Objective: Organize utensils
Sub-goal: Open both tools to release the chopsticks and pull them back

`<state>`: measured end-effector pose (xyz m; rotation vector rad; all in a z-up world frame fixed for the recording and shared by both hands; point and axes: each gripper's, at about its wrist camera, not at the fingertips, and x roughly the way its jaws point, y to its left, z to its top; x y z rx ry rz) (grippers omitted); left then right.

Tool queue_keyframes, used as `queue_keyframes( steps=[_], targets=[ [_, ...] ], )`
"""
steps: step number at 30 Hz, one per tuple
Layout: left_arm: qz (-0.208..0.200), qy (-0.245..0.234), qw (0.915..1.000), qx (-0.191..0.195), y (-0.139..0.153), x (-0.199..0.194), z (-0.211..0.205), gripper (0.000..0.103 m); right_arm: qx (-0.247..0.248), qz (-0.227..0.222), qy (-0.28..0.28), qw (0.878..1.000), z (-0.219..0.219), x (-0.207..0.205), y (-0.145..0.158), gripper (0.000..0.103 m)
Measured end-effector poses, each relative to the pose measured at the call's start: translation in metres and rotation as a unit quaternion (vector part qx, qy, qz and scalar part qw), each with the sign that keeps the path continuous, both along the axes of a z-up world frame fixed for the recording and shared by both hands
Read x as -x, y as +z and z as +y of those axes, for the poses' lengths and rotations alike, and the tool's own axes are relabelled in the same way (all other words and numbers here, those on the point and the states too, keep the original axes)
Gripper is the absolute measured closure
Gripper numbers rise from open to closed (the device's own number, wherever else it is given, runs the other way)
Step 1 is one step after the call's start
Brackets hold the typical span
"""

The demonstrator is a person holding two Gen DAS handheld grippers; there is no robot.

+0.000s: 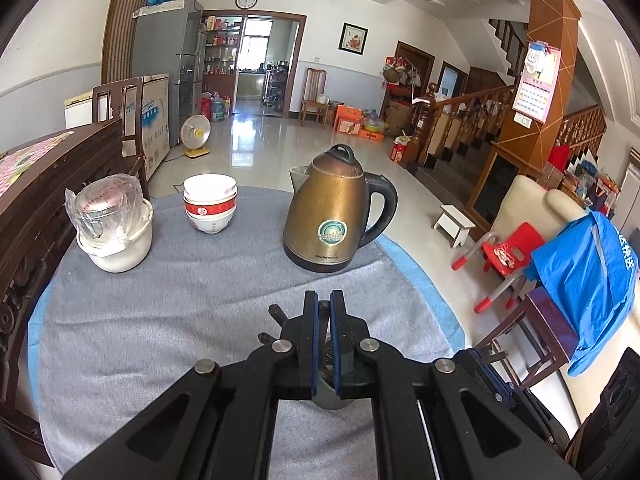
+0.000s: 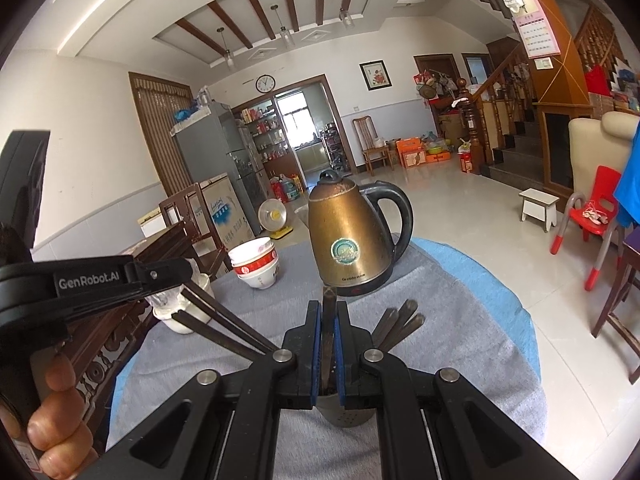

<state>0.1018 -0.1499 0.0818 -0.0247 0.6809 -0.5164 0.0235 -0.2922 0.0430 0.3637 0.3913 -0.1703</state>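
Note:
A grey perforated utensil holder (image 2: 344, 412) stands on the cloth right under my right gripper (image 2: 329, 308). That gripper is shut on one dark chopstick (image 2: 329, 332), held upright with its lower end in the holder. Several more dark chopsticks (image 2: 396, 326) fan out of the holder to the right, and others (image 2: 224, 320) lean left. My left gripper (image 1: 324, 300) has its jaws closed on the holder's rim (image 1: 326, 394), with chopstick ends (image 1: 276, 314) showing left of its fingers. The left gripper body (image 2: 88, 284) and the hand show in the right wrist view.
A brass electric kettle (image 1: 332, 216) stands ahead on the grey cloth (image 1: 160, 312). Stacked red-and-white bowls (image 1: 210, 204) and a white pot with a plastic-wrapped lid (image 1: 112, 228) sit at far left. Dark wooden furniture (image 1: 36, 208) borders the left; chairs (image 1: 516, 252) stand to the right.

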Motion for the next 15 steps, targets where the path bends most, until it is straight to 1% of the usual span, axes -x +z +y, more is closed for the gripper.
queue_keyframes(
  steps=[2, 4, 5, 6, 7, 8, 9, 10, 11, 12, 14, 15],
  targets=[
    [-0.002, -0.002, 1.0, -0.001, 0.0, 0.002, 0.003, 0.097, -0.001, 0.003, 0.002, 1.0, 0.0, 0.0, -0.002, 0.096],
    [-0.014, -0.003, 0.9999, -0.004, 0.002, 0.008, 0.006, 0.095, -0.006, 0.006, 0.006, 1.0, -0.001, 0.001, -0.005, 0.096],
    [-0.02, -0.004, 0.9998, -0.005, 0.004, 0.011, 0.008, 0.092, -0.007, 0.006, 0.005, 1.0, -0.001, 0.002, -0.005, 0.095],
    [-0.027, -0.005, 0.9996, -0.008, 0.007, 0.015, 0.011, 0.078, -0.009, 0.006, 0.006, 1.0, -0.002, 0.004, -0.006, 0.095],
    [-0.034, -0.005, 0.9994, -0.009, 0.009, 0.018, 0.014, 0.068, -0.015, 0.006, 0.007, 1.0, -0.004, 0.006, -0.007, 0.095],
    [-0.045, -0.002, 0.999, -0.01, 0.012, 0.023, 0.019, 0.051, -0.02, 0.006, 0.009, 1.0, -0.006, 0.007, -0.007, 0.095],
    [-0.059, 0.003, 0.9982, -0.009, 0.015, 0.029, 0.024, 0.044, -0.026, 0.004, 0.011, 1.0, -0.009, 0.008, -0.007, 0.095],
    [-0.073, 0.01, 0.9972, -0.012, 0.018, 0.034, 0.028, 0.042, -0.033, 0.001, 0.012, 0.999, -0.011, 0.011, -0.007, 0.095],
    [-0.089, 0.014, 0.9958, -0.019, 0.022, 0.041, 0.033, 0.037, -0.037, -0.001, 0.013, 0.999, -0.012, 0.013, -0.008, 0.095],
    [-0.097, 0.014, 0.9948, -0.026, 0.023, 0.046, 0.036, 0.03, -0.04, -0.003, 0.013, 0.999, -0.014, 0.016, -0.008, 0.094],
    [-0.112, 0.017, 0.9924, -0.047, 0.022, 0.057, 0.043, 0.025, -0.044, -0.005, 0.012, 0.999, -0.016, 0.02, -0.008, 0.094],
    [-0.116, 0.018, 0.9914, -0.057, 0.02, 0.06, 0.047, 0.024, -0.049, -0.006, 0.012, 0.999, -0.017, 0.023, -0.008, 0.094]
  ],
)
